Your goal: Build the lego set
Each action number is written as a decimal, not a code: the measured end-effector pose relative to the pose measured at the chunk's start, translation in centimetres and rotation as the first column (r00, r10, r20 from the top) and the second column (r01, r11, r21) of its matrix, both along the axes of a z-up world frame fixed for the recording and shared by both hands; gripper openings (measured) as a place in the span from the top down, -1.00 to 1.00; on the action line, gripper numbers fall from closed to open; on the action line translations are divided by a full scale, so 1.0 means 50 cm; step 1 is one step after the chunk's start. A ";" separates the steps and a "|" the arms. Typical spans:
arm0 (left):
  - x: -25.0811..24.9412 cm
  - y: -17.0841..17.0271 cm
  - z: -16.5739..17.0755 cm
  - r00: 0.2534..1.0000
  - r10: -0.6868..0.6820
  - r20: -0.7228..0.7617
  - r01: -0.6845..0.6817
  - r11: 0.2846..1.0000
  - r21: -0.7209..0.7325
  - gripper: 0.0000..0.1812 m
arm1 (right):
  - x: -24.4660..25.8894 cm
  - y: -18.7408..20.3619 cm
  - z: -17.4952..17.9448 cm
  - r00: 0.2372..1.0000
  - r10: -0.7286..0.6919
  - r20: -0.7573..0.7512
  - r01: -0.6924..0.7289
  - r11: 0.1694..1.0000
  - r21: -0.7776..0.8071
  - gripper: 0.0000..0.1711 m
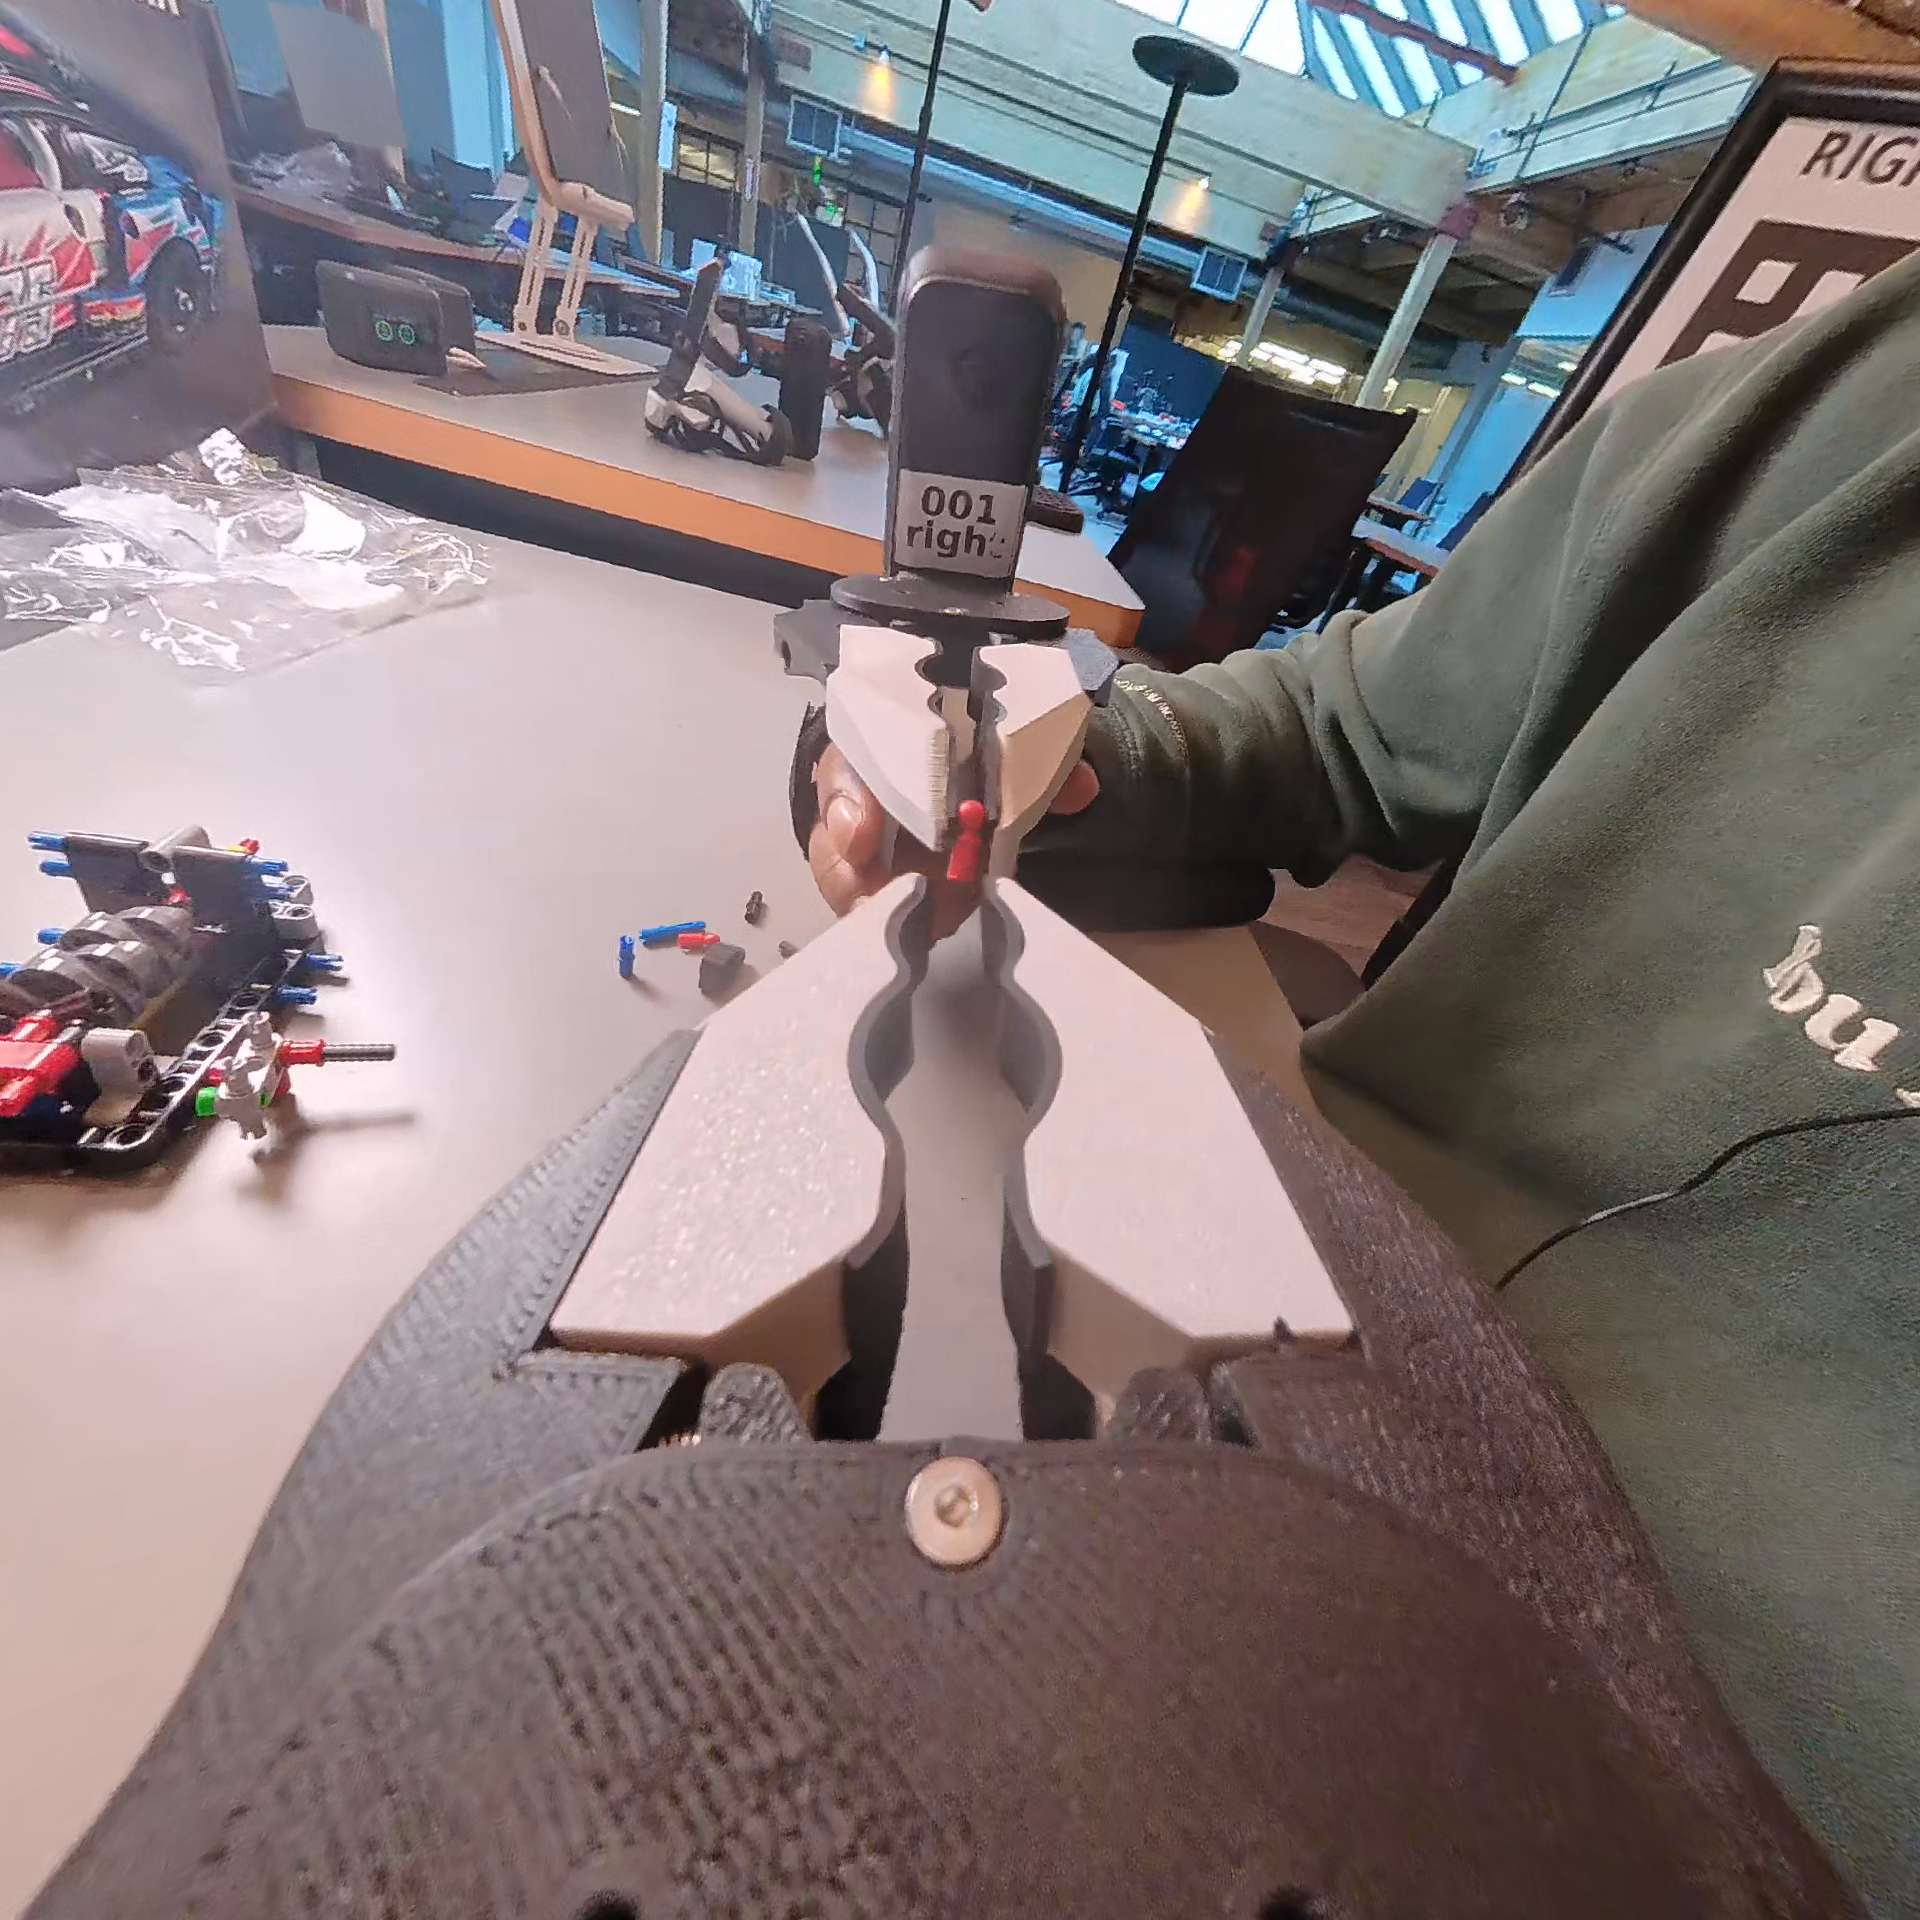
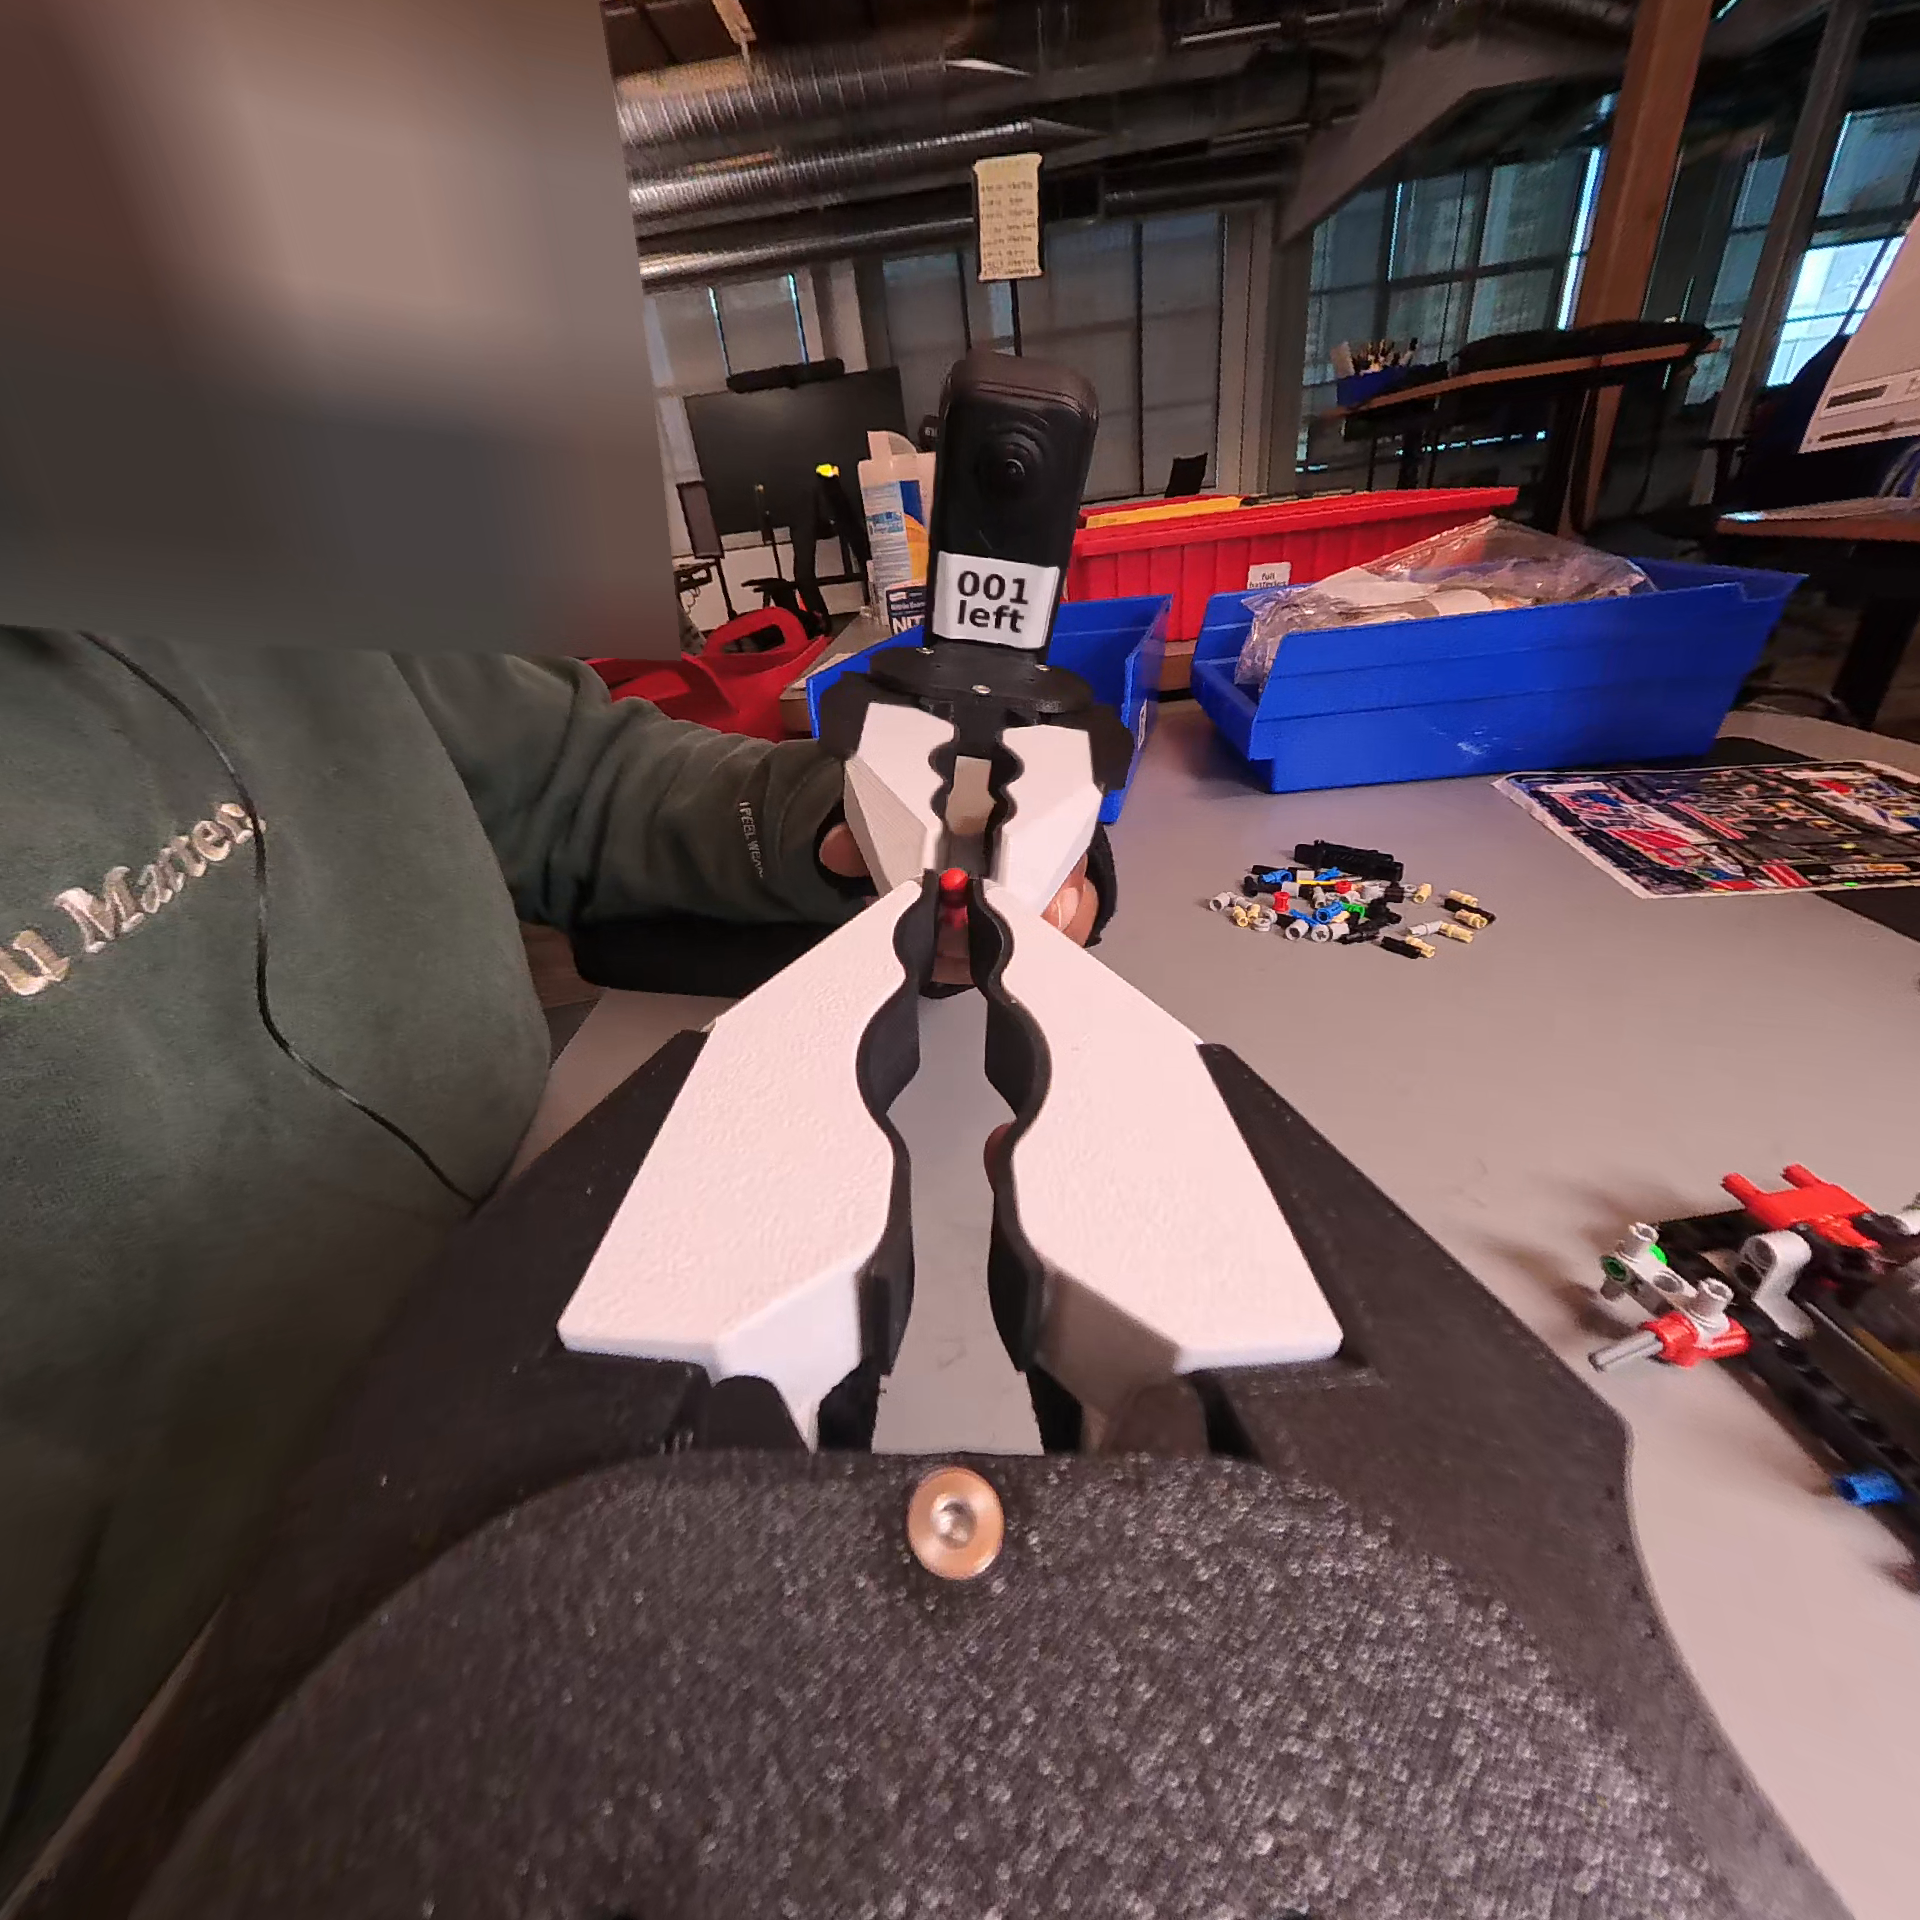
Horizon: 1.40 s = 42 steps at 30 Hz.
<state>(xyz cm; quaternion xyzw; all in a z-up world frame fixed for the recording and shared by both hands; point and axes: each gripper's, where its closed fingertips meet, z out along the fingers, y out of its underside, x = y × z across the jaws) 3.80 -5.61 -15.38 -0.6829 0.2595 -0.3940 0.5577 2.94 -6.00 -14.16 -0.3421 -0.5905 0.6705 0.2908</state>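
Two tools, left tool (image 2: 956, 878) and right tool (image 1: 961, 831), tips facing each other. One red pin (image 1: 966, 826) between them. One part-built chassis (image 1: 135, 997) on the counter (image 1: 520, 779). Loose pieces by the chassis (image 1: 717, 940): about six. One heap of small parts (image 2: 1351, 904), too many to count. Blue bins (image 2: 1486, 686): two. Red bin (image 2: 1288, 540): one. One sticker sheet (image 2: 1725, 821).
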 end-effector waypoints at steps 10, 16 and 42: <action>-0.002 -0.002 0.006 1.000 -0.011 0.026 0.011 1.000 0.002 0.97 | -0.004 -0.004 -0.002 1.000 -0.014 -0.011 0.014 1.000 0.017 0.97; -0.006 -0.002 -0.017 0.998 -0.026 -0.065 0.023 0.999 -0.036 0.98 | -0.008 0.001 -0.027 0.999 -0.033 0.041 0.027 0.989 0.144 0.97; 0.011 -0.009 -0.099 0.952 -0.070 -0.298 0.039 0.993 -0.110 0.98 | 0.012 -0.007 -0.113 0.946 0.011 0.324 -0.217 0.765 0.607 0.97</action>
